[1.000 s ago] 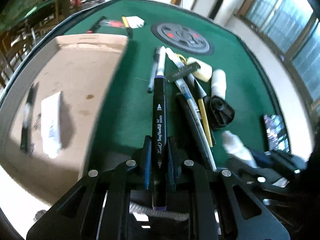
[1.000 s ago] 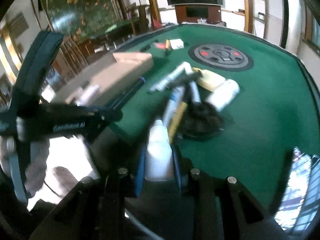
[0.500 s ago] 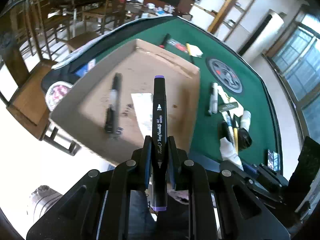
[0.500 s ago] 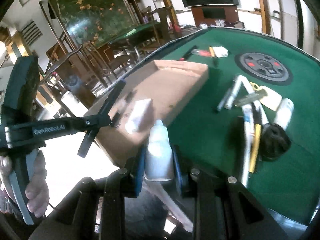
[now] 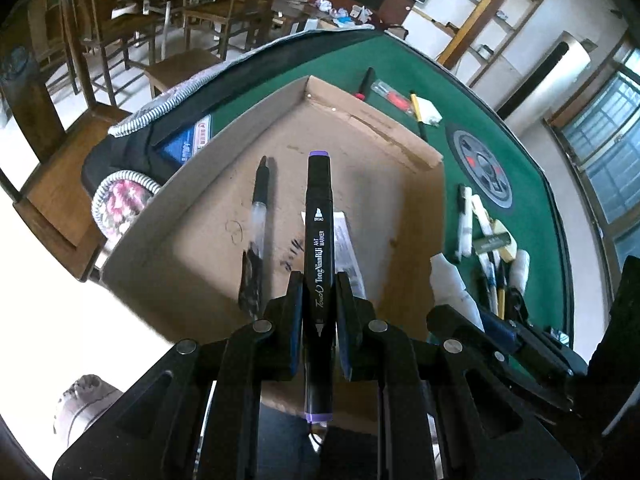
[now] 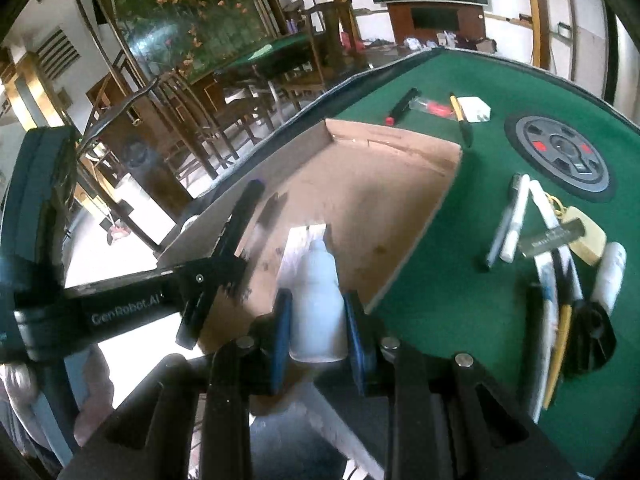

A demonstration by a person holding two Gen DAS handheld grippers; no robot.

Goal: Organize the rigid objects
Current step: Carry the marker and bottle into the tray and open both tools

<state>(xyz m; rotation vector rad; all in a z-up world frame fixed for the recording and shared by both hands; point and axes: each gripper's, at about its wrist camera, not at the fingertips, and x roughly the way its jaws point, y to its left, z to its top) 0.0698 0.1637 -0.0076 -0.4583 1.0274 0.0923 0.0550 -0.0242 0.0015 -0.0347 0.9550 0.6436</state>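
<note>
My left gripper (image 5: pixel 318 296) is shut on a black art marker with purple ends (image 5: pixel 319 240), held lengthwise over the cardboard tray (image 5: pixel 400 152). Inside the tray lie a black pen (image 5: pixel 258 216) and a white flat packet (image 5: pixel 346 240). My right gripper (image 6: pixel 318 312) is shut on a small white bottle (image 6: pixel 318 300), its nozzle pointing over the near corner of the tray (image 6: pixel 436 204). The left gripper (image 6: pixel 224 264) with the marker shows in the right wrist view, to the left of the bottle, over the tray. The bottle (image 5: pixel 452 284) also shows at the right of the left wrist view.
On the green table (image 6: pixel 440 300), right of the tray, lies a cluster of pens, a white tube and a black round knob (image 6: pixel 592 336). A grey round disc (image 6: pixel 560 156) sits further back. More pens and a white pack (image 6: pixel 474 109) lie behind the tray. Chairs stand beyond the table edge.
Both grippers have swung left from over the pile of pens to over the cardboard tray, each keeping its object. The left gripper has rolled.
</note>
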